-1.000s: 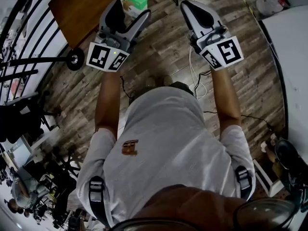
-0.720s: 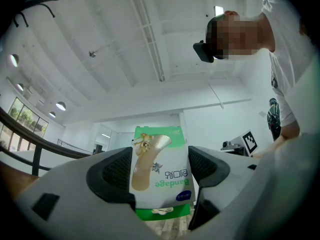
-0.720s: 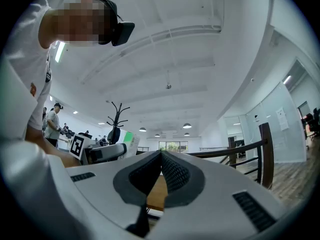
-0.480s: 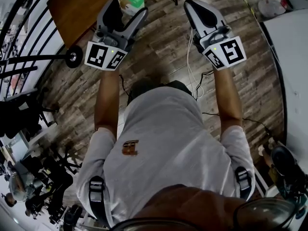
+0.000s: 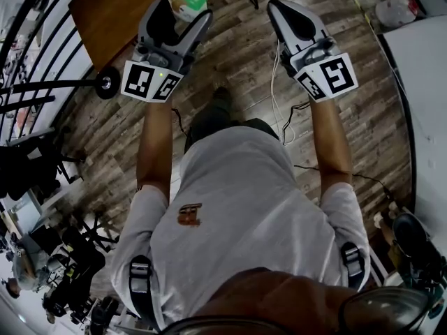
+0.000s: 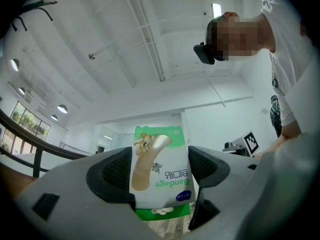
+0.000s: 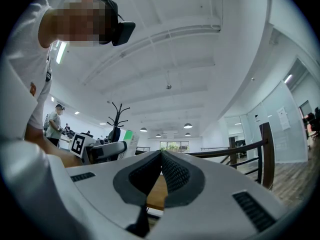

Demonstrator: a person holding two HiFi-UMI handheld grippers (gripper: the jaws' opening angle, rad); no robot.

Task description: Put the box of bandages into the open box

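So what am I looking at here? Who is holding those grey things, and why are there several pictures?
No robot here: a person holds a two-jaw tool in each hand. One picture comes from a camera on their head, looking steeply down at their shirt, arms and the plank floor. The other two come from cameras riding on each tool, looking along its jaws. The left tool is clamped on a green and white box of bandages, near a brown tabletop. The right tool is shut and empty. The open box shows in no picture.

An open office hall with plank floor, railing, pendant lamps and coat stand.
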